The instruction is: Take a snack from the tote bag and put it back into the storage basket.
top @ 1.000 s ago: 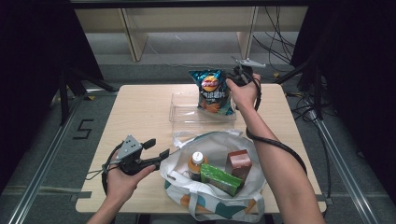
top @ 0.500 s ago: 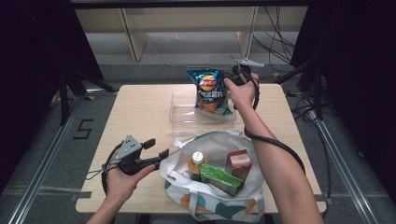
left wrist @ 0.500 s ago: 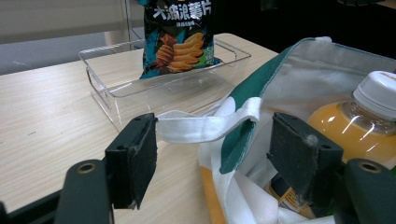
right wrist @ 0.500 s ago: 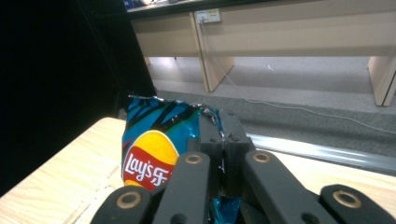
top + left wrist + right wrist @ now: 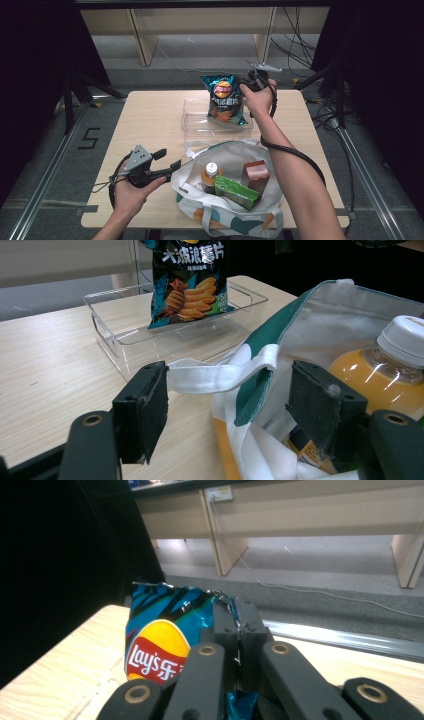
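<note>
The right claw (image 5: 250, 82) grips the chip bag (image 5: 225, 100) by its top, its bottom down in the clear tray (image 5: 197, 120) — not yet released — while the left claw (image 5: 167, 160) waits open beside the tote bag (image 5: 235, 220), bottle and cartons remaining inside.

Light fell from above onto the table (image 5: 150, 120), which was evenly bright in the high view, while both sides of the room lay almost black. Shadows on the wood were soft and short. That view was slightly soft and grainy. In the left gripper view the fingers (image 5: 145, 410) were sharp up close, and the juice bottle (image 5: 385, 375) beside them showed pale glare on its plastic; the clear tray (image 5: 107, 335) beyond them caught thin highlights along its rim. In the right gripper view the foil of the chip bag (image 5: 160, 630) between the fingers glinted, with a black area to its left and a bright, mildly blurred floor beyond.
</note>
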### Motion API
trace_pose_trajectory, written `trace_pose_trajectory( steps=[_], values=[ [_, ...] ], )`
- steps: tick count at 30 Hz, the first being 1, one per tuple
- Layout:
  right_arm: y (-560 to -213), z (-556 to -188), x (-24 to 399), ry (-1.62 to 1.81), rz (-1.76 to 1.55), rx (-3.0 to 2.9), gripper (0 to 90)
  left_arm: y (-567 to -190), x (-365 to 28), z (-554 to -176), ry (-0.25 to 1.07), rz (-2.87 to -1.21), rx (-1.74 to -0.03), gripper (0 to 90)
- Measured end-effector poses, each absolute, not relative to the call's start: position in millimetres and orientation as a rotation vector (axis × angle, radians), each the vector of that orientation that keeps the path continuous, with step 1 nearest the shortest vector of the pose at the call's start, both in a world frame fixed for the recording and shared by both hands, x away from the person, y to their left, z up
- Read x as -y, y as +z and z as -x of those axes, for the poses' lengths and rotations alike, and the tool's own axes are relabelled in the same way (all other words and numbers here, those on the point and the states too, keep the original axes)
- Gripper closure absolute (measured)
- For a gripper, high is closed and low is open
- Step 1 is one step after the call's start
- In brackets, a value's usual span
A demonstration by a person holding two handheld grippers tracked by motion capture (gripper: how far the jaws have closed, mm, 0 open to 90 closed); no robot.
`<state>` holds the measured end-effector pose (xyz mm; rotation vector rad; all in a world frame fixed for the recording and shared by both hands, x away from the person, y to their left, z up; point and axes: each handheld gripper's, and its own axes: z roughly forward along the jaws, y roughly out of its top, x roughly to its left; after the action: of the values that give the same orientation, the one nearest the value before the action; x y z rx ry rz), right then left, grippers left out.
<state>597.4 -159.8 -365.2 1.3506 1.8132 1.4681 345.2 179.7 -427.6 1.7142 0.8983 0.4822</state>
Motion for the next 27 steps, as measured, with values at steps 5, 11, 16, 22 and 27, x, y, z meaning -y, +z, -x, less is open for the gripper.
trace_pose_trajectory(
  steps=[5,11,16,22,27],
  values=[
    [-370,-600,168,1.425,-1.355,-1.808,89.9,-428,-180,-345,0.483,-1.718,-0.896,31.7],
    [-373,-602,177,1.378,-1.350,-1.811,88.7,-428,-179,-345,0.484,-1.724,-0.904,31.7],
    [-373,-601,181,1.352,-1.332,-1.813,85.8,-428,-179,-345,0.483,-1.722,-0.901,31.7],
    [-374,-600,186,1.305,-1.305,-1.839,80.1,-429,-179,-347,0.476,-1.716,-0.893,31.7],
    [-373,-596,188,1.318,-1.364,-1.828,69.5,-429,-177,-346,0.477,-1.724,-0.898,31.7]
  ],
)
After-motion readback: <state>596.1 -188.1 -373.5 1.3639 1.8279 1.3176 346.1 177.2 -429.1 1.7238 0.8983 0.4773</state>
